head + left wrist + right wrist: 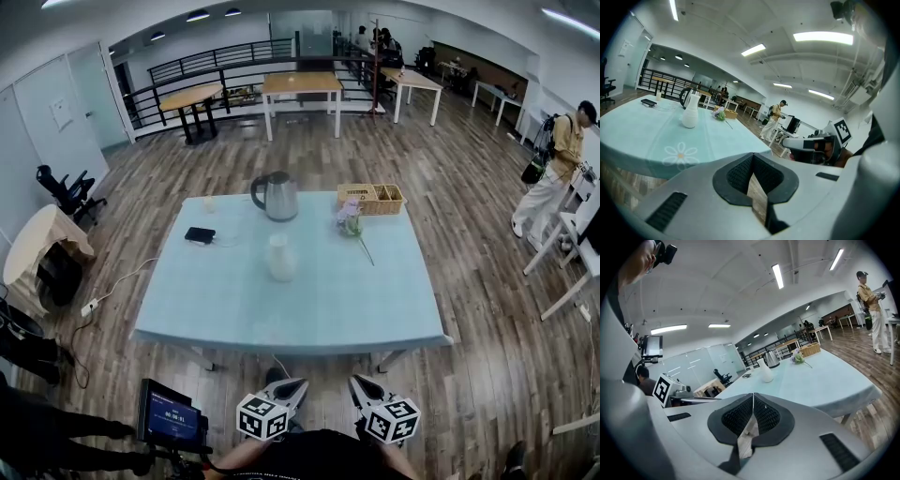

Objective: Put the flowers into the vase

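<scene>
A white vase (279, 258) stands upright near the middle of the table with the light blue cloth (187, 319). A small bunch of pale purple flowers (351, 222) with a green stem lies on the cloth to the vase's far right. Both grippers hang below the table's near edge, well short of the vase and flowers. My left gripper (292, 386) and right gripper (362, 386) are both shut with nothing between the pads. The left gripper view shows the vase (690, 115) and the flowers (720, 114) beyond the shut left gripper (752, 157). The right gripper (753, 397) faces the vase (765, 372) and the flowers (798, 358).
A steel kettle (276, 196), a wicker basket (371, 198), a black phone (200, 235) and a small cup (209, 203) sit along the table's far side. A person (553, 169) stands at the right by white desks. A screen on a stand (172, 415) is at my lower left.
</scene>
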The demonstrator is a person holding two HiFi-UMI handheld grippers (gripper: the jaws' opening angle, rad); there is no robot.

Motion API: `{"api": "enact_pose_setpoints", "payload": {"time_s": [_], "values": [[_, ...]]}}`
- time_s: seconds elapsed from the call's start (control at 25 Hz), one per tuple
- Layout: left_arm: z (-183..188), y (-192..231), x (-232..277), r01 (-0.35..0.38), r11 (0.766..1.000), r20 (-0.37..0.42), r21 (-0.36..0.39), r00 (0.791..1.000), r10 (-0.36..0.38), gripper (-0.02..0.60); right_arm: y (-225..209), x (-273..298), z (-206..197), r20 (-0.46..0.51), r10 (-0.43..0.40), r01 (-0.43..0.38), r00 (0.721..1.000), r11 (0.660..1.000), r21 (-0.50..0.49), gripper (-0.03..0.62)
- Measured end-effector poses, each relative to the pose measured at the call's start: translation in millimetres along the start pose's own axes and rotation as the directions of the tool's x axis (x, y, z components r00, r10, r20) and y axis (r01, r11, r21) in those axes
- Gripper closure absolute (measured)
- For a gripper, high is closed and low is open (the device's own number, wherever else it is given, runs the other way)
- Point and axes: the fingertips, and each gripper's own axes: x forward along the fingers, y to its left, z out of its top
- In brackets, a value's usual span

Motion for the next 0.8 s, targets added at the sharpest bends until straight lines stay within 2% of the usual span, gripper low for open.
{"api": "enact_pose_setpoints", "payload": {"time_s": [0.28,0.52,0.8], "values": [[21,35,23,0.014,1.0,-0.018,-0.009,1.0,-0.014,0.574,-17,39,15,-0.01,-0.023,0.023,1.0,1.0,0.014,0.574],[39,45,32,0.018,1.0,-0.034,-0.011,0.999,-0.019,0.574,-24,52,29,-0.022,-0.037,0.037,0.999,0.999,0.026,0.574],[73,87,44,0.044,0.999,-0.058,-0.003,0.997,-0.044,0.574,-27,100,59,-0.015,-0.074,0.075,0.997,0.997,0.038,0.574]]}}
